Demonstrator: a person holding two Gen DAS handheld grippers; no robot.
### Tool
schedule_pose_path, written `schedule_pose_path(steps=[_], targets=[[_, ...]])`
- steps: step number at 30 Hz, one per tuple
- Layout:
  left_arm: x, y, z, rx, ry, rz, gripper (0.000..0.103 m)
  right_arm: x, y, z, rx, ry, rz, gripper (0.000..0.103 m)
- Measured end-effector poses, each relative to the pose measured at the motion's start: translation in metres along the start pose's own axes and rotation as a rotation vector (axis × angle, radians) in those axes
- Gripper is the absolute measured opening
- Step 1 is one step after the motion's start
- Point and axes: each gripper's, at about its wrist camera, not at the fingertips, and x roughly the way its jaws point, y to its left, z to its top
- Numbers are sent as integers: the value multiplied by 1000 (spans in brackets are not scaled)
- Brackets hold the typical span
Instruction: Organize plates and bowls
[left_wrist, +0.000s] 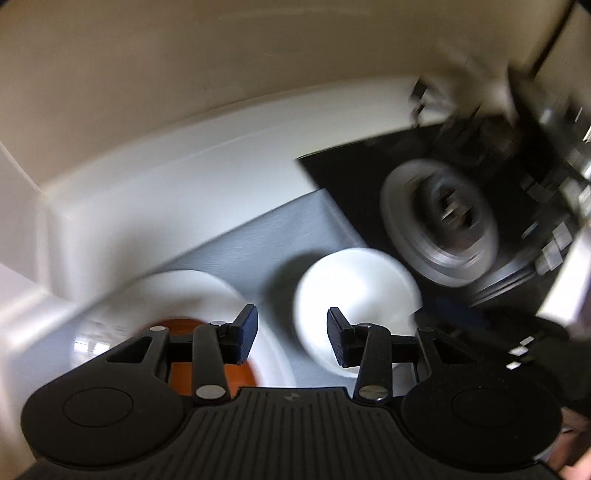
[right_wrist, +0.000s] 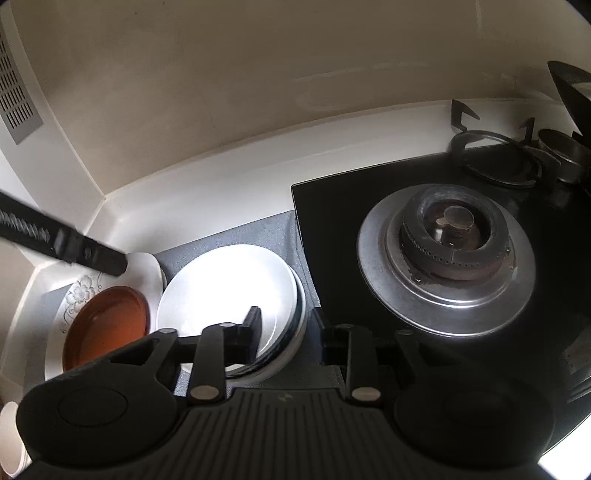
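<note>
Two hand-held grippers hover over a grey bench beside a black gas stove. Right hand-held gripper stands open with nothing gripped, its left finger over the stack of white round bowls. Left hand-held gripper is open and empty above a floral white plate carrying an orange-brown round dish.
</note>
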Motion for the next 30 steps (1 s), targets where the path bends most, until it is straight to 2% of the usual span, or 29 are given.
schedule_pose_path(steps=[3,5,7,14,20,21,23,30], targets=[[16,18,-7,-96,10,-71,44,-1,-6,5,28,7,2,38],[32,25,-10,-144,49,-109,44,-1,-8,10,40,-7,12,47],[45,24,-13,-149,66,-115,44,4,-9,14,50,14,33,55],[73,6,-12,-108,93,-88,40,28,-12,11,90,75,49,55],[96,-2,-23,-104,135,-25,23,43,-14,2,111,120,59,53],[99,-3,-24,-106,130,-19,23,45,-14,0,120,124,65,53],[98,-7,-27,-99,110,-1,23,49,-15,-2,134,141,83,37],[90,-27,-50,-66,148,15,27,39,-15,-9,119,149,66,27]])
